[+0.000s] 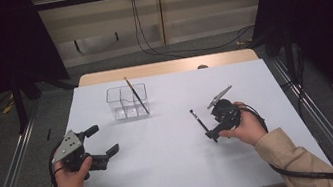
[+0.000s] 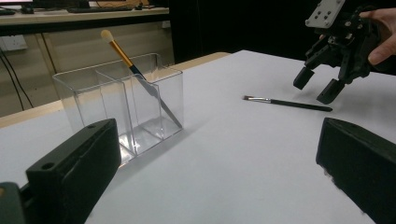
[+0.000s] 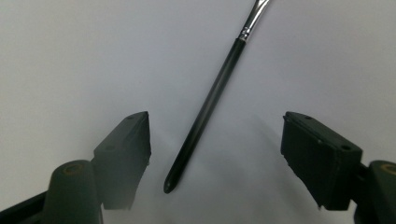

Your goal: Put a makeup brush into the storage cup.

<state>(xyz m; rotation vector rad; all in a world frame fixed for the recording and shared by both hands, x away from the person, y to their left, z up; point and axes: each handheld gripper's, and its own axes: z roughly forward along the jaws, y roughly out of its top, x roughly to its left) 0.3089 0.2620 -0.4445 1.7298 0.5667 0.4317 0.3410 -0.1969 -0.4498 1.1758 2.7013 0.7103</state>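
On a white table [image 1: 175, 163], the right gripper [image 3: 215, 154], jaws apart, straddles a thin black makeup brush [image 3: 210, 107], the squeeze and lift toward the far clear plastic organiser [image 1: 128, 102] likely next.

Landmark: divided holder [image 1: 128, 101], standing on the worktop [image 1: 177, 173] toward its far side. One brush [image 1: 136, 94] stands tilted in the holder's right compartment. Second brush [image 1: 201, 122] lies flat on the worktop, right of and nearer than the holder, well apart. Right tongs [image 1: 213, 134] straddle its near end; left tongs [image 1: 102, 140] sit nearer than the holder, to its left
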